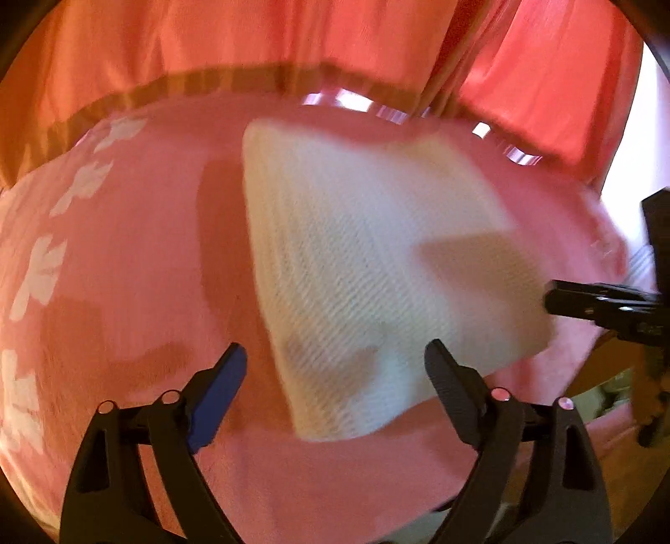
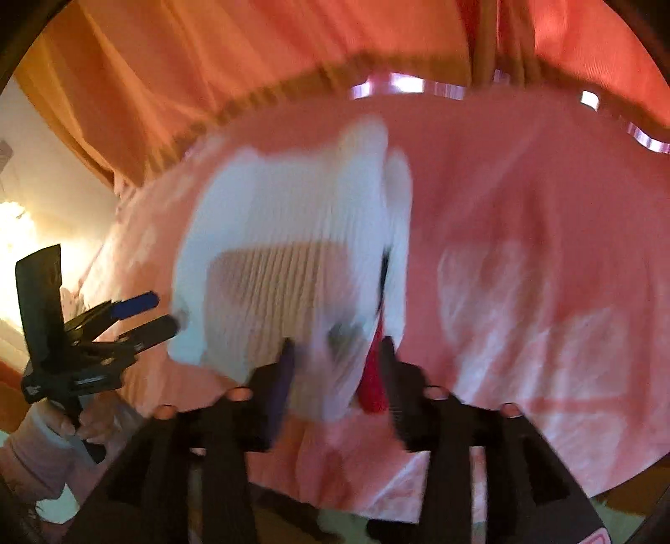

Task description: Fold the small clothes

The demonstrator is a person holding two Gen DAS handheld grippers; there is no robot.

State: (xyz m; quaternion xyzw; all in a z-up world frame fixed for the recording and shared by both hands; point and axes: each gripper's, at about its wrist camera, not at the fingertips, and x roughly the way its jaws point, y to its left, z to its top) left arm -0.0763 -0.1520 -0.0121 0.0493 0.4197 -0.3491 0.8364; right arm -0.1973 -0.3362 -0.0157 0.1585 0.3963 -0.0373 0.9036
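Observation:
A small white ribbed knit garment (image 1: 368, 268) lies folded on a pink cloth-covered surface (image 1: 138, 268). My left gripper (image 1: 335, 364) is open, its fingers on either side of the garment's near corner, just above it. In the left wrist view my right gripper (image 1: 557, 297) shows at the garment's right edge. In the blurred right wrist view, the right gripper (image 2: 335, 351) has its fingers apart around the garment's (image 2: 284, 259) near edge, with cloth between them. The left gripper (image 2: 163, 311) shows there at the garment's left edge.
Orange-red curtains (image 1: 293, 37) hang behind the surface. The pink cloth has white flower prints (image 1: 37, 272) along its left side. A shiny pink rim (image 1: 351, 100) shows at the far edge. A sleeved hand (image 2: 63, 422) holds the left gripper's handle.

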